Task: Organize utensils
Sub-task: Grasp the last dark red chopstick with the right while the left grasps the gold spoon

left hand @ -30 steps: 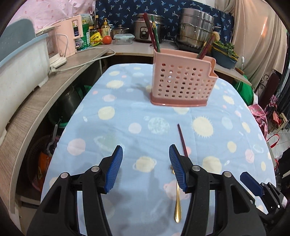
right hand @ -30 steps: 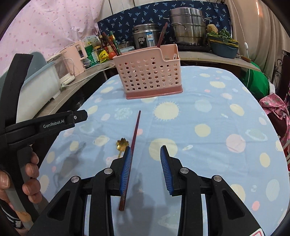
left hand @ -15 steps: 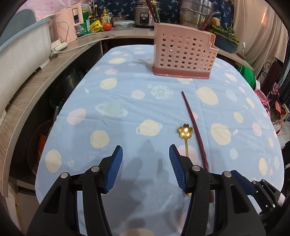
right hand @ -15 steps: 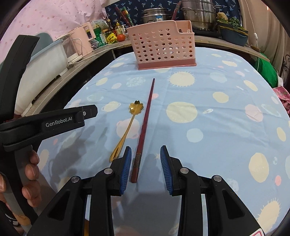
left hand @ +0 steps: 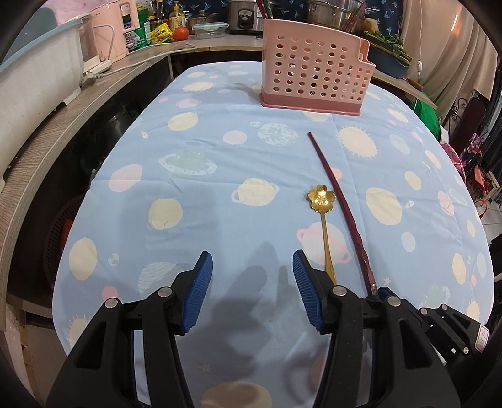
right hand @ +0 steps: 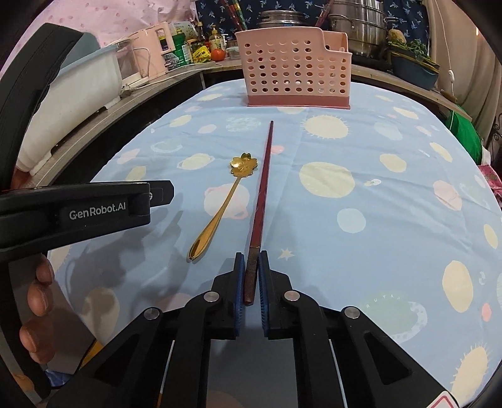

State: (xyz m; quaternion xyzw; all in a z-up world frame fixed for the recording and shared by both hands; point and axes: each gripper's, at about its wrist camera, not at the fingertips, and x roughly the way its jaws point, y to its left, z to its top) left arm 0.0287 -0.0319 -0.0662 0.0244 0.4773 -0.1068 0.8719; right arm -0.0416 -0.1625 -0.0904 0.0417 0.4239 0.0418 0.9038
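R gripper point(right hand: 250, 279) clamped on chopstick point(right hand: 262, 185) end, L gripper point(left hand: 252, 292) open over bare cloth, spoon point(right hand: 224, 207) just beside chopstick

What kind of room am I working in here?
Most likely a home kitchen or dining corner: steel stockpots and a rice cooker crowd the wooden counter behind a table with a blue planet-print cloth, where a pink perforated utensil caddy stands.

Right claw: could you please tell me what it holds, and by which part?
The right claw is shut on the dark red chopstick, gripping its thick near end; the rest lies on the tablecloth.
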